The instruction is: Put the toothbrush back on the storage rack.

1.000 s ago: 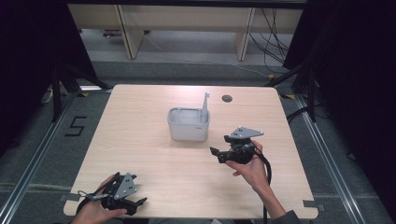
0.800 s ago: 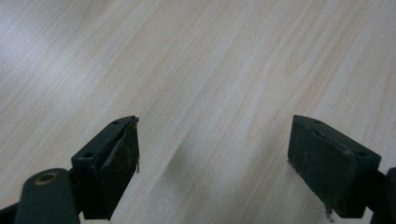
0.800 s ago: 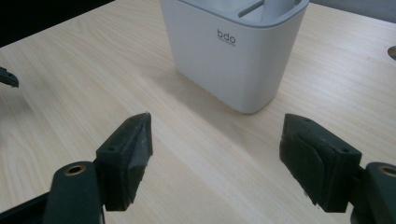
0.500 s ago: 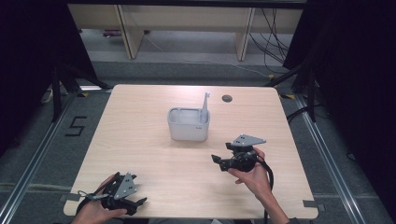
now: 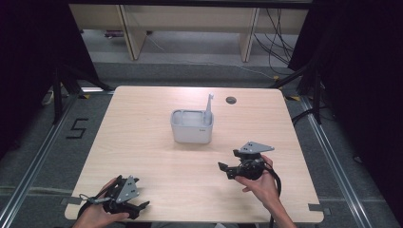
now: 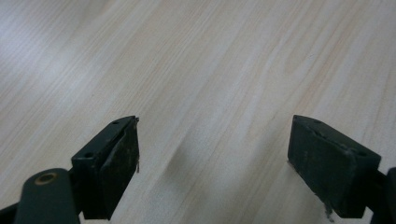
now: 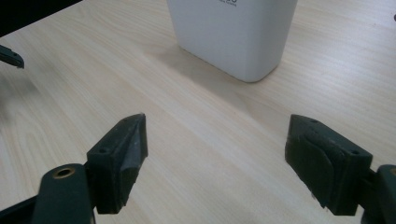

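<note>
both grippers empty, white container at mid-table

high view: a white container (image 5: 192,126) stands upright near the middle of the wooden table (image 5: 142,118), with a thin grey utensil (image 5: 208,108) rising from its right rear corner. the right gripper (image 5: 227,170) sits in the person's right hand, in front of the container and a little to its right, apart from it, its jaws pointing left. the left gripper (image 5: 138,209) rests in the left hand at the near left edge of the table, well apart from the container. a small dark round inset (image 5: 231,100) lies in the tabletop behind the container.

left gripper view: the left gripper (image 6: 212,154) has its jaws spread wide, with bare wood grain between them and nothing held.

right gripper view: the right gripper (image 7: 215,149) also stands wide; its jaws have just been opening, and nothing is between them but tabletop. the container (image 7: 233,32) stands ahead, just beyond the jaws and untouched.
</note>
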{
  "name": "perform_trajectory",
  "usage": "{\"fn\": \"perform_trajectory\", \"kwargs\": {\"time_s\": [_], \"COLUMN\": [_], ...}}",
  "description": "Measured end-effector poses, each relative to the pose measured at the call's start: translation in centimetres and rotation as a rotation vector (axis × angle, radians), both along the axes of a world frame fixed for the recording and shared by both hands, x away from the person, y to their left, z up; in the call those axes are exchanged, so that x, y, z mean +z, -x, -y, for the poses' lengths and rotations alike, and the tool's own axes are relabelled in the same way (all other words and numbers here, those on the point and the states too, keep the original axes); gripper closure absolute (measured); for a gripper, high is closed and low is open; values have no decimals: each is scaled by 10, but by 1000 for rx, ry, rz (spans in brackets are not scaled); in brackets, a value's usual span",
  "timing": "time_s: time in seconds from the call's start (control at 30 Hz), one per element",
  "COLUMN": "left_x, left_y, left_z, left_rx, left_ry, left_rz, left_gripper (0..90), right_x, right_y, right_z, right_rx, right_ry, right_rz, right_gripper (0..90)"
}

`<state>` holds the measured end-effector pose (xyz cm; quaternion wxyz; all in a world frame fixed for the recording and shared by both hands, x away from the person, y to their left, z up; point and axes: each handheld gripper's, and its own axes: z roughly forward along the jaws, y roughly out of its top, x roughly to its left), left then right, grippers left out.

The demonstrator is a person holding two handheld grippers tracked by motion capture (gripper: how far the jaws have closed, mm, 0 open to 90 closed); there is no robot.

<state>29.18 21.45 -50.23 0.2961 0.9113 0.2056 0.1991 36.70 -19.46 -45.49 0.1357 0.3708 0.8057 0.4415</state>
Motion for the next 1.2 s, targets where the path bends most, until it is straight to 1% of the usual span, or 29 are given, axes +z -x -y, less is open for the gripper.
{"fn": "perform_trajectory", "kwargs": {"time_s": [0.03,0.07,0.1,0.23,0.27,0.3,0.37,0.4,0.43,0.47,0.5,0.53,0.57,0.6,0.63,0.67,0.7,0.77,0.87,0.9,0.93,0.97,1.0,1.03,1.07,1.1,1.13,1.17,1.2], "left_x": [0,0,0,0,0,0,0,0,-1,-2,-2,-2,-1,0,0,0,-2,0,0,0,-1,0,1,1,1,1,0,-1,-1], "left_y": [0,0,0,0,0,0,0,0,1,1,1,1,0,0,0,0,1,0,0,0,1,0,0,0,0,0,1,1,1], "left_z": [0,0,0,0,0,0,0,0,1,1,1,1,1,0,0,0,1,0,0,0,1,0,0,0,0,0,1,1,1], "left_rx": [1,0,1,0,1,1,1,1,14,21,21,21,16,0,1,1,21,0,1,1,13,4,0,-1,-1,-1,10,19,19], "left_ry": [0,-1,0,-1,-1,-1,-2,-1,26,33,35,35,25,-1,0,0,34,-2,0,0,23,8,0,0,1,0,22,29,29], "left_rz": [-1,-1,-1,0,-1,0,0,0,0,3,3,4,4,1,1,1,3,1,1,1,3,1,1,1,1,1,2,7,7], "left_gripper": [163,163,164,163,163,163,164,164,164,164,163,163,163,163,163,163,164,164,163,164,164,163,163,164,163,163,163,164,164], "right_x": [0,-1,-3,-7,-10,-10,-12,-12,-13,-13,-13,-13,-14,-14,-15,-16,-16,-16,-18,-17,-18,-19,-18,-19,-20,-20,-20,-20,-21], "right_y": [3,2,3,6,5,8,8,10,11,13,13,15,16,18,18,22,21,23,27,29,27,29,31,31,31,32,33,37,36], "right_z": [-1,2,2,5,6,6,8,8,9,9,11,10,11,11,12,10,13,12,11,12,13,12,12,13,13,13,12,11,12], "right_rx": [-18,-16,-21,-39,-23,-45,-22,-35,-30,-36,-24,-38,-36,-29,-24,-42,-26,-27,-30,-36,-6,-10,-25,-12,6,-9,-5,-23,-9], "right_ry": [-12,11,5,10,11,17,16,17,23,18,29,11,13,3,20,-11,20,9,-20,1,8,-10,-6,6,7,3,8,-5,5], "right_rz": [-27,-8,-27,-51,-35,-51,-40,-48,-34,-46,-30,-50,-36,-61,-34,-68,-39,-52,-88,-75,-48,-80,-94,-70,-71,-84,-82,-113,-96], "right_gripper": [205,190,184,174,173,171,170,169,167,168,167,168,168,167,168,168,168,168,167,167,167,167,167,167,167,167,167,167,165]}}
